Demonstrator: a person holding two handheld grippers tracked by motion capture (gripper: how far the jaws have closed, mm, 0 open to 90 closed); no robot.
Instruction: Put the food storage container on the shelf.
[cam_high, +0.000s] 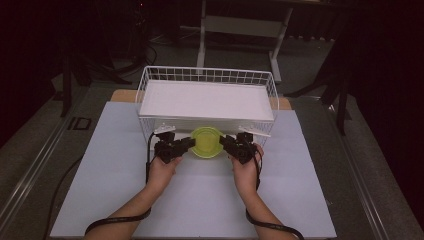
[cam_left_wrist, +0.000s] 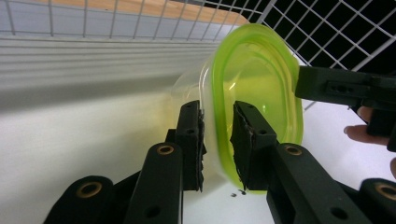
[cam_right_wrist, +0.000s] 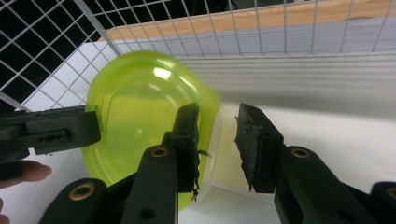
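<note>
Left gripper: black two-jaw tool, nearest the lens in the left gripper view. Jaws stand a narrow gap apart, straddling the rim of a clear plastic container with a green lid. Right-hand pad lies against the lid face; left-hand pad sits just off the clear wall, a sliver of light between. Grip reads as loose, not pinched.

Right gripper: same make. Jaws spread wider; the left pad rests at the lid edge, the right pad stands clear of the container's wall. Rim lies between the jaws, not squeezed.

Container, position: tipped on its side, lid facing the person, on the white sheet just in front of the wire basket. In the high view it sits between the two grippers, left gripper at its left edge, right gripper at its right.

Surroundings: white wire basket directly behind the container, holding a white ribbed tray or board that fills its floor. Basket mesh rises close behind the lid in both gripper views and hems in the space beyond. Wooden table edge shows at the basket's far corners. Dark floor and a white frame stand lie farther back.

Hands: left hand and right hand come in from the bottom of the high view, forearms angled inward, each gripper pointing at the container from its own side. Black cables trail back along the forearms.
</note>
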